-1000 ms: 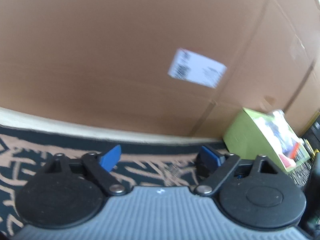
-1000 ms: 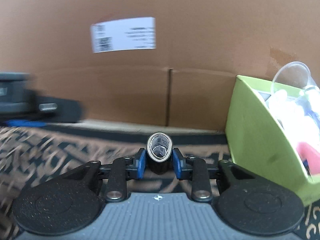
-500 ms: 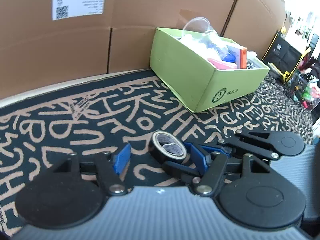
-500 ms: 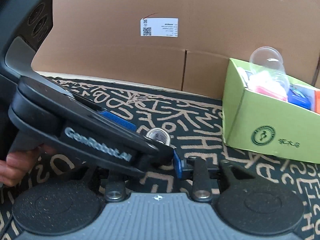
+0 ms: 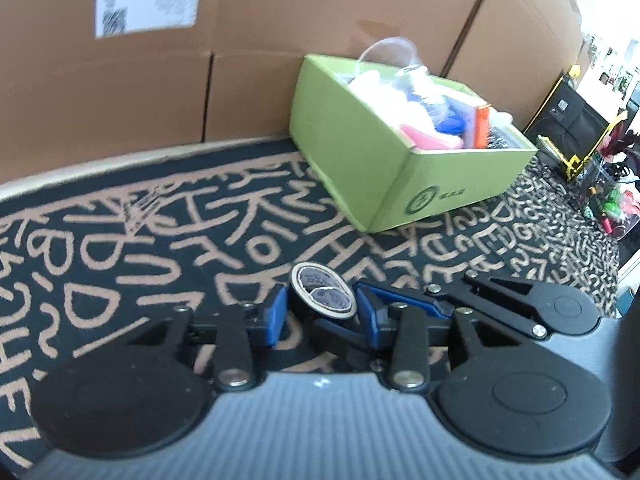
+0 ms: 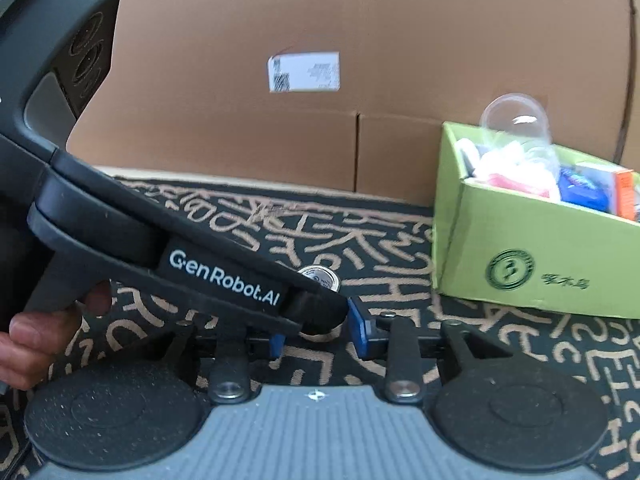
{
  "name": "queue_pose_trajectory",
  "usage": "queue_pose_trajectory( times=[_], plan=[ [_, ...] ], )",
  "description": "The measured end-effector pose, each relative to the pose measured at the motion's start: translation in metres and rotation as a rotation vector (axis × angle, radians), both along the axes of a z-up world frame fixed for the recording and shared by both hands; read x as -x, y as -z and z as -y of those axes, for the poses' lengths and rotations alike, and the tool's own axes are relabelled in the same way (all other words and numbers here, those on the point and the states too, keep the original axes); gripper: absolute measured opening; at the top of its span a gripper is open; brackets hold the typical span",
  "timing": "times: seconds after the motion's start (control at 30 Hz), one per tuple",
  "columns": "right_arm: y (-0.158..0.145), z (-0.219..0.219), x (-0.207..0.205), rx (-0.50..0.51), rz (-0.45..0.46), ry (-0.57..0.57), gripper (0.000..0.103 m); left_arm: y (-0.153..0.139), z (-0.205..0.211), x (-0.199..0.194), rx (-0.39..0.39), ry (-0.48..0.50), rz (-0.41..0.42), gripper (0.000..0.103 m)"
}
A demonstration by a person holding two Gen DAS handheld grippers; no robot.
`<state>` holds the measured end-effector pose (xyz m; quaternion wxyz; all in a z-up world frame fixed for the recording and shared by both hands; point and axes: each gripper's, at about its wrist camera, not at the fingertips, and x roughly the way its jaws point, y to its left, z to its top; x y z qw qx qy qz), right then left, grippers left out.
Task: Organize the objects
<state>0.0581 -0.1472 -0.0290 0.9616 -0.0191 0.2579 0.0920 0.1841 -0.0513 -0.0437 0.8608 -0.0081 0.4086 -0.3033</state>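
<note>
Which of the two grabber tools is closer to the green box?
Right, slightly. Both grip the tape roll; the right gripper reaches from the side of the green box, the left gripper, its jaws just closing on the roll, from the far side.

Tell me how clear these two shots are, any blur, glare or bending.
Left wrist view: the shipping label is smeared, daylight blows out the top right corner, and the rug edge bows from the fisheye. Right wrist view: the label is soft too, while the tape roll is mostly hidden behind the left gripper.
</note>
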Motion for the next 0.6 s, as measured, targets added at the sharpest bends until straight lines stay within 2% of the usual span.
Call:
queue_pose_trajectory(
  times=[0.33,0.47,0.6],
  plan=[
    [-0.050,0.060,0.034,0.011,0.212,0.156,0.036,-0.070,0.074,0.022,0.023,0.112,0.181,0.035],
    [-0.062,0.093,0.030,0.020,0.258,0.232,0.036,-0.090,0.117,0.014,0.034,0.168,0.217,0.030],
    [-0.064,0.124,0.013,0.011,0.286,0.283,0.036,-0.099,0.155,-0.001,0.020,0.212,0.266,0.029]
  ],
)
